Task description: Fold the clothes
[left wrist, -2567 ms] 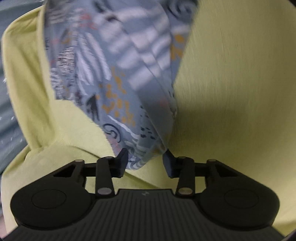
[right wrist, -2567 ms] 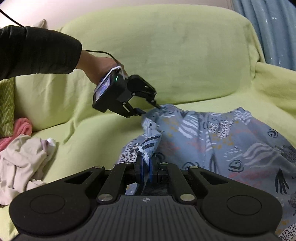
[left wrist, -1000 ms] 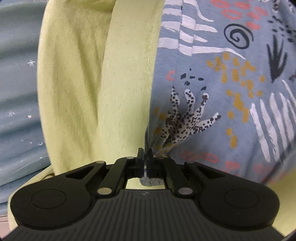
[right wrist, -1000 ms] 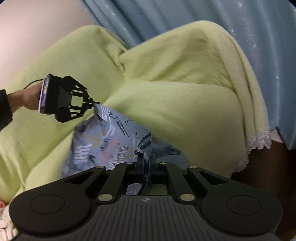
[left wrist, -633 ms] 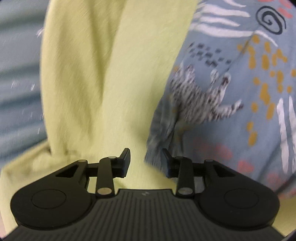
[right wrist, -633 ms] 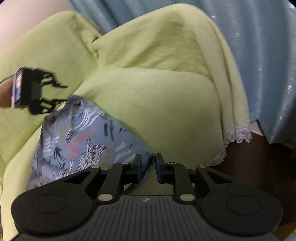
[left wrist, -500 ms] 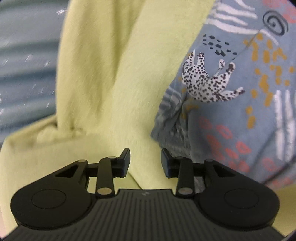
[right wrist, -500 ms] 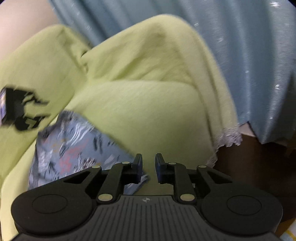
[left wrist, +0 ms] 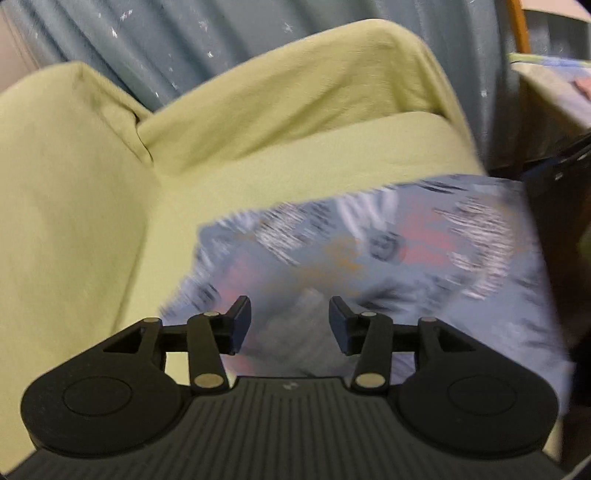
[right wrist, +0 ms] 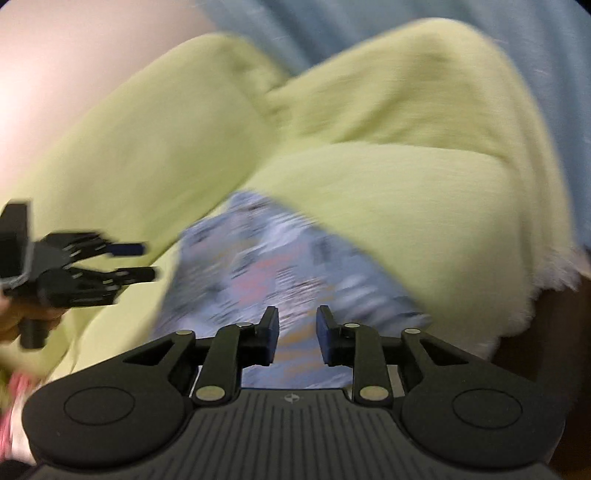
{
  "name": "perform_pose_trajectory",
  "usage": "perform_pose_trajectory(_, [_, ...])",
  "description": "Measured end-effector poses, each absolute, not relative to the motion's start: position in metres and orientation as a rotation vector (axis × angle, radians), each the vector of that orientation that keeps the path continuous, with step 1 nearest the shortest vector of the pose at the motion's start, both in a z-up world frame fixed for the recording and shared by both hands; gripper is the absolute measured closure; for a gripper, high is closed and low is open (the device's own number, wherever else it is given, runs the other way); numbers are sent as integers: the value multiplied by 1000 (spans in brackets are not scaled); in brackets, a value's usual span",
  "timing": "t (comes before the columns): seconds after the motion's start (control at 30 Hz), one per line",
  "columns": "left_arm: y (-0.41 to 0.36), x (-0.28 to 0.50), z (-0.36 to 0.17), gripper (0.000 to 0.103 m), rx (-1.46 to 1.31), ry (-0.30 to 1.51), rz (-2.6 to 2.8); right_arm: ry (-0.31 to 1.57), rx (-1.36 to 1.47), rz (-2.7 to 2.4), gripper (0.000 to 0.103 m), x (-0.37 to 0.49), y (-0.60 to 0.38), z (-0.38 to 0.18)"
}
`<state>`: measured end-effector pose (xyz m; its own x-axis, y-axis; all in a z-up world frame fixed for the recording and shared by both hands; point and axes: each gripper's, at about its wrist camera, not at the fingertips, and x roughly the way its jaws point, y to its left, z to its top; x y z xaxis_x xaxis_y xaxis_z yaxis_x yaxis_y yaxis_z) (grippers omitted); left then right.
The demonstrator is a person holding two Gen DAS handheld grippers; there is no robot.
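The blue patterned cloth (left wrist: 369, 258) is lying flat on the green sofa (left wrist: 295, 147). The left gripper (left wrist: 290, 325) and right gripper (right wrist: 296, 334) are hanging above it, jaws apart, holding nothing.

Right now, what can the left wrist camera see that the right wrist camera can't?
Only the left wrist view shows an orange wooden post at the top right and the left gripper up close, open and empty. Only the right wrist view shows a hand holding that gripper from the side, a pale pink wall, something pink at the lower left, and the right gripper, also open. Both show the patterned blue cloth lying on the green-covered sofa, with the blue curtain behind.
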<state>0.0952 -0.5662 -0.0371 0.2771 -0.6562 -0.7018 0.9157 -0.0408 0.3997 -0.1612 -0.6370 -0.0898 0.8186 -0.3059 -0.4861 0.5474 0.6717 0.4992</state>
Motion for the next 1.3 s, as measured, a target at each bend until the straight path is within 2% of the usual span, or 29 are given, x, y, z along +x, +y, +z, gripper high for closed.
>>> perform_pose_trajectory(0.1, [-543, 82, -39, 57, 892, 422, -1245, 451, 483, -326, 72, -138, -599, -81])
perform_pose_trajectory(0.3, [-506, 90, -42, 53, 479, 572, -1051, 634, 86, -140, 73, -90, -505, -94])
perform_pose_trajectory(0.57, [-480, 107, -63, 53, 454, 627, -1026, 762, -221, -129, 75, -62, -464, -122])
perform_pose_trajectory(0.67, [-483, 105, -62, 49, 461, 593, -1027, 763, -322, -136, 78, -59, -456, -129])
perform_pose_trajectory(0.7, [-485, 104, -63, 47, 467, 584, -1029, 763, -317, -137, 86, -60, -456, -130])
perform_pose_trajectory(0.73, [-487, 102, -65, 46, 473, 576, -1032, 761, -303, -146, 102, -61, -457, -129])
perform_pose_trajectory(0.8, [-489, 99, -65, 46, 486, 571, -1045, 732, -265, -198, 103, -68, -466, -124])
perform_pose_trajectory(1.03, [-489, 89, -69, 46, 543, 557, -1111, 482, 162, -413, 103, -108, -539, -90])
perform_pose_trajectory(1.13, [-494, 72, -75, 49, 625, 549, -1211, 403, 264, -461, 103, -120, -559, -82])
perform_pose_trajectory(1.3, [-502, 43, -86, 49, 764, 530, -1377, 392, 316, -461, 103, -125, -571, -78])
